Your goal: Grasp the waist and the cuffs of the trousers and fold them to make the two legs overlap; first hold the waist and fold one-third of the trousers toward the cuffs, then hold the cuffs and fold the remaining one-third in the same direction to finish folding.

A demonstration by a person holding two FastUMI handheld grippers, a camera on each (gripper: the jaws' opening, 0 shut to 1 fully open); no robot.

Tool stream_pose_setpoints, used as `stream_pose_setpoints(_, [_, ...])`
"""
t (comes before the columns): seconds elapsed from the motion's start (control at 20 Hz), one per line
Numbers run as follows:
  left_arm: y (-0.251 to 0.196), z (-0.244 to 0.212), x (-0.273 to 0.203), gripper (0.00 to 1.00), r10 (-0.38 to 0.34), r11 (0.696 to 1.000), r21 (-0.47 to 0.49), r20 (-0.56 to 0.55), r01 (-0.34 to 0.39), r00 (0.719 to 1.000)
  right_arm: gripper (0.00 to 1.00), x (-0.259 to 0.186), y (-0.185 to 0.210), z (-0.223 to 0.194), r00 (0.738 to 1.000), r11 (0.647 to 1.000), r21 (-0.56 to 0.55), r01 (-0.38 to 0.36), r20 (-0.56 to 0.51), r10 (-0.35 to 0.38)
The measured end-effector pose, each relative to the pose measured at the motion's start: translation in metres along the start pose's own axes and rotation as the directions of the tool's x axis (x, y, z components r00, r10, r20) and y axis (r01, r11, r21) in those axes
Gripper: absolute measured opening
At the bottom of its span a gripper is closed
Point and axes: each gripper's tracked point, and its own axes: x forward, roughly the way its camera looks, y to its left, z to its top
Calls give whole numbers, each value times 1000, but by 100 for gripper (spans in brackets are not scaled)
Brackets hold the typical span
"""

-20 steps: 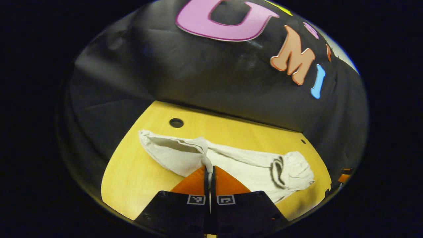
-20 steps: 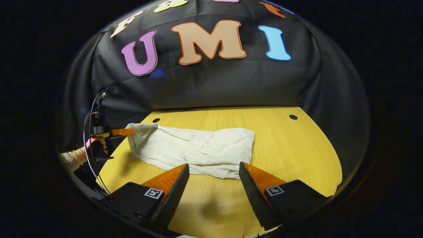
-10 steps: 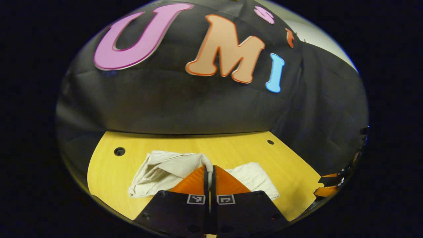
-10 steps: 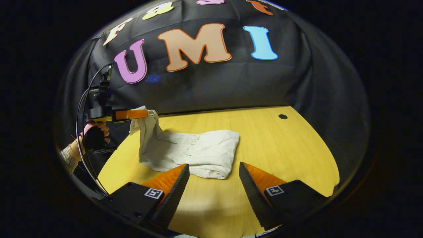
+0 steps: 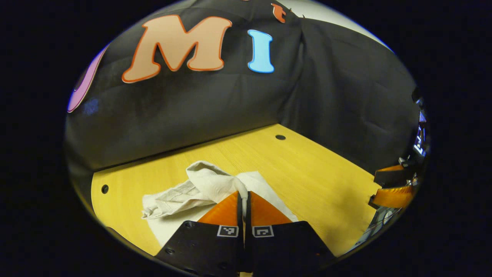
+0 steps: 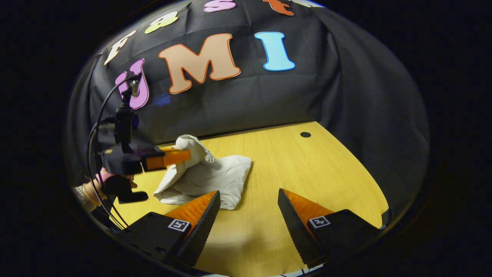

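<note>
Off-white trousers lie part-folded on the yellow table. My left gripper is shut on one end of the trousers, holding that end lifted and draped over the flat part. In the right gripper view the left gripper hangs above the trousers' left side, cloth bunched at its tip, held by a hand. My right gripper stands open just in front of the trousers, with nothing between its fingers. In the left gripper view the right gripper shows at the far right edge.
Small round holes mark the tabletop near its back edge. A cable loops from the left gripper's body. The table's right half is bare wood. Black cloth walls close the back and the right side.
My left gripper has lifted the trousers' end and carried it rightward over the flat part, so the cloth now covers less of the table. The right gripper stayed open, low in front.
</note>
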Motion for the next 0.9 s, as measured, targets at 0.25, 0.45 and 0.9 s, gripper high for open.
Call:
stream_pose_setpoints(0.25, [-38,-53,23,6,-49,996,76,-91,56,995,91,-6,-11,-9,1000,999,28,16,-14,-16])
stream_pose_setpoints(0.45, [-77,-69,15,62,-145,984,90,-87,152,986,97,-8,-13,-12,1000,1000,24,14,-18,-13])
stream_pose_setpoints(0.9, [-46,-34,-67,99,-12,1000,8,74,11,997,97,-3,17,5,998,999,13,-40,38,40])
